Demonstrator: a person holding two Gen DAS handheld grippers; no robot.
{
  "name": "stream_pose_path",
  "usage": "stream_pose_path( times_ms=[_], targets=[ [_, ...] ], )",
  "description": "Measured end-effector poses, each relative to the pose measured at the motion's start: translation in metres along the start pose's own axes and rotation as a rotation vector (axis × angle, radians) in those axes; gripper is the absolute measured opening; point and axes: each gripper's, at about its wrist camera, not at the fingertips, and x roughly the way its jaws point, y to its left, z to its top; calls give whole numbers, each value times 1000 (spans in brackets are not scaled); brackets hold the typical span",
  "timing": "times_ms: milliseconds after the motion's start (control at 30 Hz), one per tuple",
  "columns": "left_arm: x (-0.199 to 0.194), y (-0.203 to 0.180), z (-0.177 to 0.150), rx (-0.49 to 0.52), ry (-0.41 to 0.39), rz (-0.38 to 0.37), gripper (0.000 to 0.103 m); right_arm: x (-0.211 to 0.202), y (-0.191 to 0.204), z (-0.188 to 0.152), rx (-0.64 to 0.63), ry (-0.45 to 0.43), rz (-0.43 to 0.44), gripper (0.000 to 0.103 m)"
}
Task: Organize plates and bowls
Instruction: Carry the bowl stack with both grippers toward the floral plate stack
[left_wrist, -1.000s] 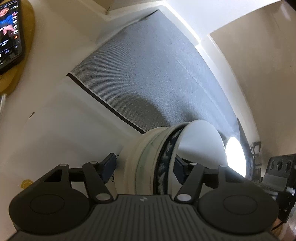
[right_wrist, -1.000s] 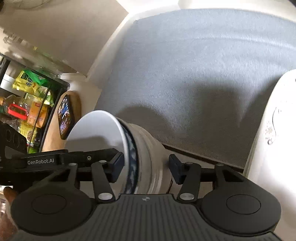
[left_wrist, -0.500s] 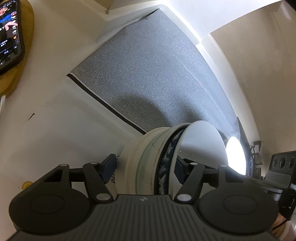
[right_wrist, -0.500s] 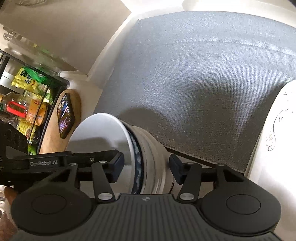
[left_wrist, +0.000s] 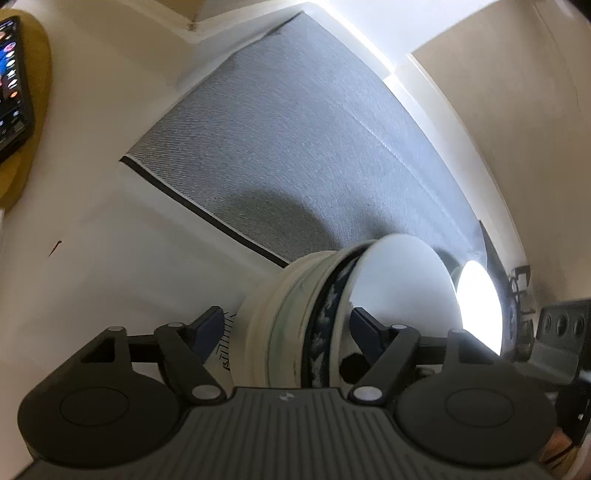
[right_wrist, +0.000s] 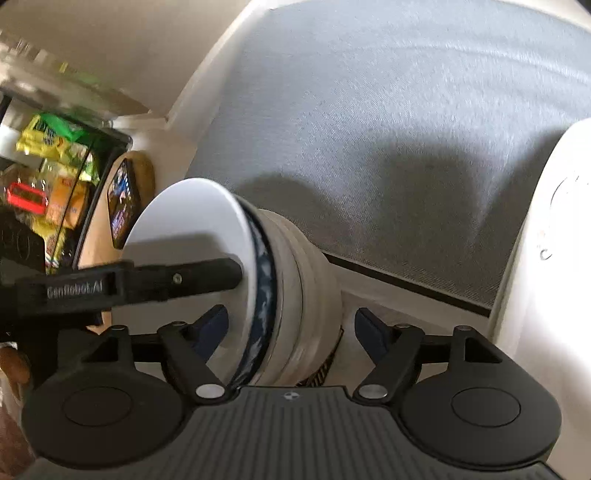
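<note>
Now both claws straddle 1 nested stack of bowls (left_wrist: 295, 325), glossy ceramic with cream ribbed outer walls, the innermost smooth white with a dark blue patterned rim band. Stack sits at 6 o'clock in each wrist view, on a white countertop (left_wrist: 110, 240), at the near edge of a grey woven mat (left_wrist: 295, 147). Left gripper (left_wrist: 286, 326): jaws have just been opening, spread, pads off the ceramic, stack between them. Right gripper (right_wrist: 291, 326): likewise just opening, spread, right pad clear of the wall. Phone (left_wrist: 11, 85), flat and glossy, on a wooden board at 10 o'clock.
</note>
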Motion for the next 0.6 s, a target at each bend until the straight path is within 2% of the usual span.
stream_pose_path(
  times_ms=[100,233,400,600],
  targets=[
    [3,-8,-1,33,3,10,84,2,1,1,-16,-6,19,77],
    [5,-8,-1,20,0,-7,82,-1,-3,-3,-12,-42,34,76],
    [5,-4,2,7,-6,-32,82,-1,-1,-5,11,-73,22,76],
    [2,-6,-3,17,-22,-21,82,-4,-1,-10,35,-83,9,74]
  ],
)
